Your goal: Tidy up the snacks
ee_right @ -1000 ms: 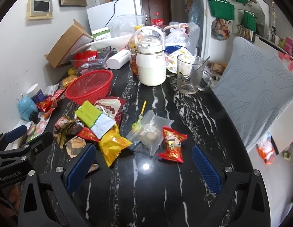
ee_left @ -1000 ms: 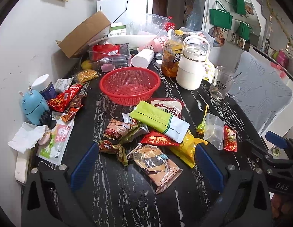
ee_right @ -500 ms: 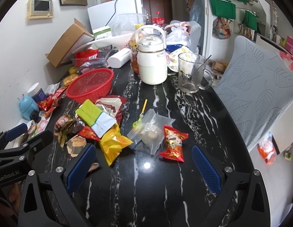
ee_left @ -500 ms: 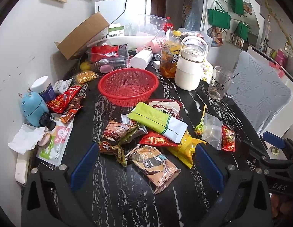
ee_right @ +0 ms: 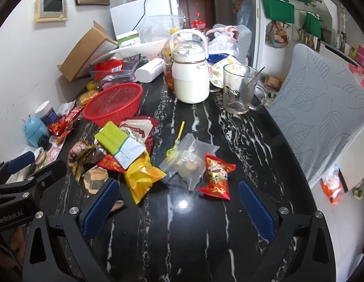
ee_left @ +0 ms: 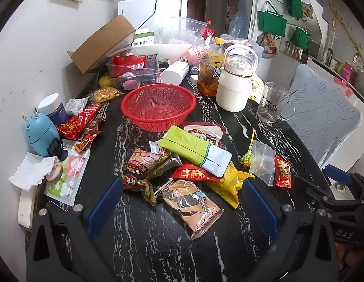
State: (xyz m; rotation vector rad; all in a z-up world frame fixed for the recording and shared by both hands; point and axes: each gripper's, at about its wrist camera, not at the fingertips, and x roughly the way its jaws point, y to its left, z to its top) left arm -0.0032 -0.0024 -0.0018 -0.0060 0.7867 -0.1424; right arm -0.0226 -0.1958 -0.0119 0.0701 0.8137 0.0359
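Note:
Several snack packets lie heaped on the black marble table (ee_left: 172, 246): a green-and-white pouch (ee_left: 193, 149), a brown cake packet (ee_left: 192, 205), a yellow bag (ee_left: 231, 183) and a small red packet (ee_right: 216, 176). An empty red basket (ee_left: 158, 105) stands behind them; it also shows in the right wrist view (ee_right: 113, 103). My left gripper (ee_left: 182, 205) is open, with the brown cake packet between its fingers. My right gripper (ee_right: 178, 208) is open and empty, just short of the red packet and a clear bag (ee_right: 189, 162).
A white jug (ee_right: 191, 75), a glass mug (ee_right: 239, 89) and an orange drink bottle (ee_left: 210, 68) stand behind the snacks. A cardboard box (ee_left: 102, 42) and plastic containers fill the far end. A blue toy (ee_left: 41, 131) and more packets lie along the left wall. A grey chair (ee_right: 318, 108) stands at the right.
Both grippers have edged slightly forward toward the snack pile. Both stay open. Nothing on the table has moved.

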